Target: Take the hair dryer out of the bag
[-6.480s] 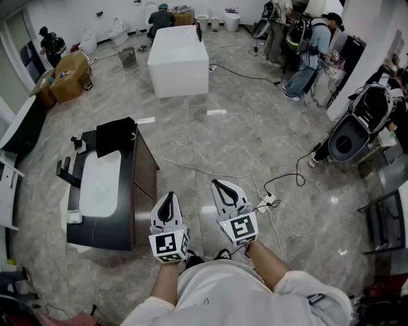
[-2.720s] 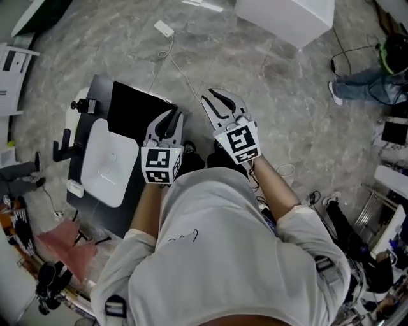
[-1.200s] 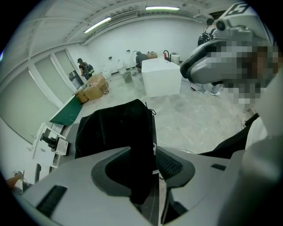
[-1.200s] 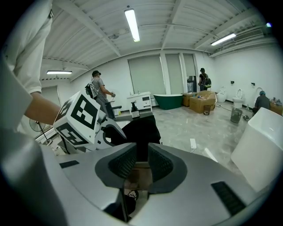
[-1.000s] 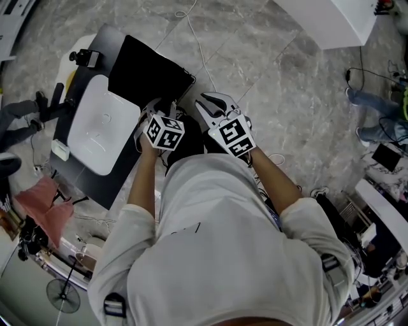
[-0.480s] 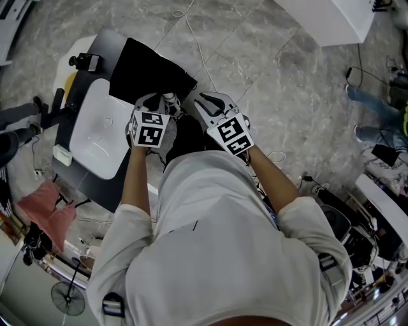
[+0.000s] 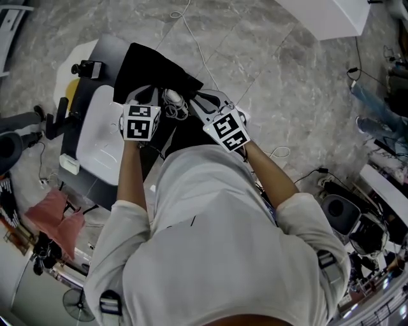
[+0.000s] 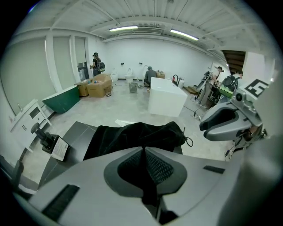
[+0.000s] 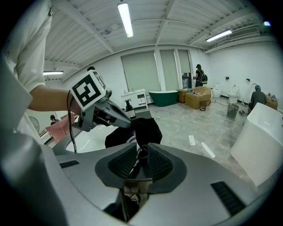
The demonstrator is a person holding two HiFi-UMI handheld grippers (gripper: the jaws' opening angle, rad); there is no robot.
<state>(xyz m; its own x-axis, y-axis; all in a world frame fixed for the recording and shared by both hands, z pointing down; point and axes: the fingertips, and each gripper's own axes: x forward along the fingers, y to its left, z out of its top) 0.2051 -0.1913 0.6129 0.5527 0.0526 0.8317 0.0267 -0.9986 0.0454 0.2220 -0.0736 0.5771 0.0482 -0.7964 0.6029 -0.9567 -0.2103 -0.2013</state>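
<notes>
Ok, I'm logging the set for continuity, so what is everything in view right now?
black bag: one, black, on the dark cabinet beside the basin
corded thing: one, white, at the bag's mouth; maybe the hair dryer
cabinet: one, dark, on the floor
basin: one, white, set in the cabinet
faucet: one, black, at the basin's edge
white block: one, white, on the floor beyond
cloth: one, pink, beside the cabinet
left gripper: one, grey, shut on the bag's fabric
right gripper: one, grey, closed on the bag's mouth
</notes>
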